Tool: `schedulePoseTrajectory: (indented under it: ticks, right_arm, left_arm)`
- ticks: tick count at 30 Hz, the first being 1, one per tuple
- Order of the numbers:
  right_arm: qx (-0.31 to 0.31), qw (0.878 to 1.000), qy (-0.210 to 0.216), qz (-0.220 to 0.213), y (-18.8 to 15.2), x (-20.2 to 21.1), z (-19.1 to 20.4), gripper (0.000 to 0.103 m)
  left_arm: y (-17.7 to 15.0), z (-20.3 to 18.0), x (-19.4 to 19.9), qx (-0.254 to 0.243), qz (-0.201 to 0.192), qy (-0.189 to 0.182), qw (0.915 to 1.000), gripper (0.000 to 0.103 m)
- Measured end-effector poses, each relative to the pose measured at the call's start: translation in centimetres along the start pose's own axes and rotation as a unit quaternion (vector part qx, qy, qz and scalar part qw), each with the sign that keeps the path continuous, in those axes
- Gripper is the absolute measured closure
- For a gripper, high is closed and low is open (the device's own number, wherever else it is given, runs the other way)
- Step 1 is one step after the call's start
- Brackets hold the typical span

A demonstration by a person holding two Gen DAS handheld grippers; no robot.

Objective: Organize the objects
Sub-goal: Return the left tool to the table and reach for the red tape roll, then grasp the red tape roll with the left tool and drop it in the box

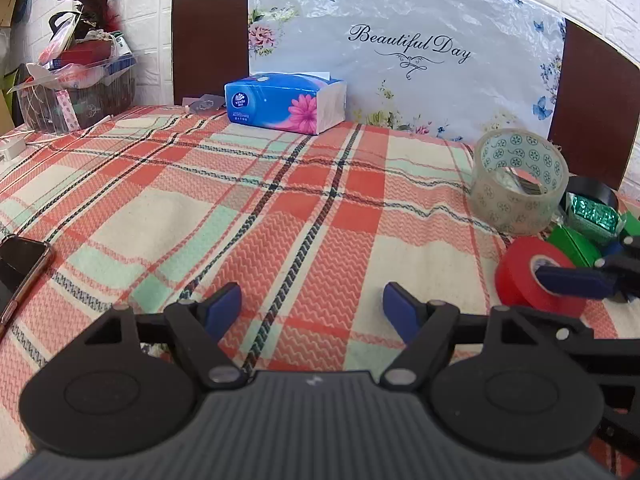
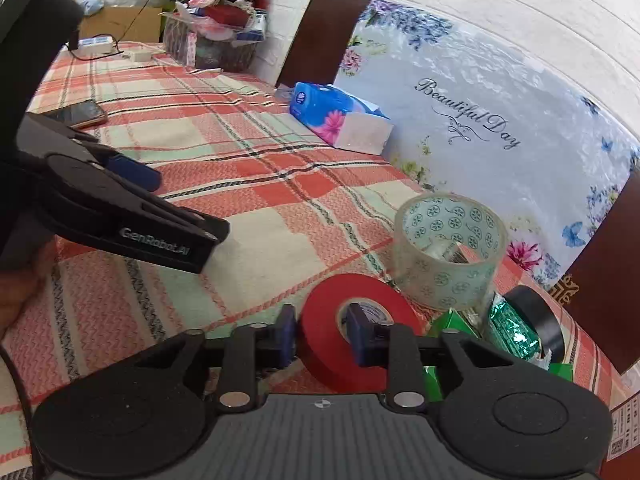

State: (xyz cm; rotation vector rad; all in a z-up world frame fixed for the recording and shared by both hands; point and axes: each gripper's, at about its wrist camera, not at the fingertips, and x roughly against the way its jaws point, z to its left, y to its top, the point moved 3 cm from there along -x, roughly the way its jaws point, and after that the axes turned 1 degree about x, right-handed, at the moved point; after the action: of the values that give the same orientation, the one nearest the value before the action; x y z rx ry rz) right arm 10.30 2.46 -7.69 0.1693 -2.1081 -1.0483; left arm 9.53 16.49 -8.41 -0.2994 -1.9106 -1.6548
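Plaid tablecloth [image 1: 280, 184] right edge: my right gripper [image 2: 320, 332] pinches the red tape roll's [image 2: 324, 344] wall; lifting comes next. Left gripper [image 1: 312, 304] hangs released.

Open checked cloth spans the desk [image 1: 280, 208] ahead of the left claw [image 1: 312, 308]; tape rolls [image 1: 520, 184] and green packets [image 1: 592, 220] crowd its right end, a tissue pack [image 1: 284, 104] blocks the back.

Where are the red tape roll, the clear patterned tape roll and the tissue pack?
red tape roll [image 2: 320, 340]: right wrist view, its red side face.
clear patterned tape roll [image 1: 516, 200]: left wrist view, outer wall.
tissue pack [image 1: 276, 106]: left wrist view, blue front.
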Motion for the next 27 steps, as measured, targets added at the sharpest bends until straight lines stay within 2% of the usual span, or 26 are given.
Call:
schedulePoseTrajectory:
  ticks: [2,5,9,11,12,13,15,17,19,21,24,26,27]
  right_arm:
    - [0.014,1.0,0.004,0.007,-0.3,1.1,0.4,0.076]
    - [-0.002,1.0,0.01,0.013,-2.2,3.9,0.1,0.077]
    - [-0.026,0.999,-0.021,0.043,-6.7,8.6,-0.8,0.076]
    - [-0.058,0.996,-0.035,0.053,-8.9,11.1,-1.6,0.076]
    - [-0.08,0.994,-0.044,0.055,-9.9,12.2,-2.0,0.069]
    - [-0.108,0.991,-0.058,0.052,-10.7,13.3,-2.5,0.053]
    - [-0.161,0.983,-0.08,0.031,-12.0,15.2,-3.7,0.031]
    - [-0.188,0.979,-0.081,0.02,-12.9,16.1,-4.3,0.034]
    - [-0.191,0.977,-0.089,0.024,-13.4,16.2,-4.4,0.034]
    - [-0.195,0.977,-0.08,0.024,-13.6,16.0,-4.4,0.034]
    - [-0.212,0.975,-0.055,0.025,-13.9,15.3,-4.4,0.034]
    - [-0.216,0.975,-0.044,0.028,-14.3,14.6,-4.5,0.034]
    - [-0.219,0.975,-0.041,0.028,-14.4,14.3,-4.4,0.035]
  left_arm:
    - [0.0,0.0,0.0,0.001,0.0,0.0,1.0,0.024]
    - [0.0,-0.1,0.0,-0.003,0.001,0.001,1.0,0.024]
    - [0.1,-0.9,0.4,-0.027,0.007,0.001,0.9996,0.027]
    - [0.1,-2.3,1.3,-0.044,0.015,-0.021,0.9987,0.034]
    - [0.1,-3.4,2.0,-0.045,0.022,-0.05,0.9975,0.036]
    - [0.0,-4.8,2.9,-0.045,0.03,-0.089,0.9945,0.037]
    - [-0.1,-8.5,5.0,-0.065,0.045,-0.164,0.9834,0.037]
    - [-0.5,-12.3,7.0,-0.094,0.054,-0.231,0.9669,0.037]
    - [-1.2,-15.9,8.1,-0.119,0.085,-0.279,0.9492,0.037]
    - [-1.9,-18.4,8.3,-0.14,0.115,-0.294,0.9384,0.037]
    - [-3.0,-19.9,7.9,-0.152,0.151,-0.289,0.933,0.037]
    - [-3.9,-20.1,7.5,-0.149,0.18,-0.292,0.9275,0.045]
    - [-4.2,-20.2,7.5,-0.152,0.174,-0.289,0.9291,0.047]
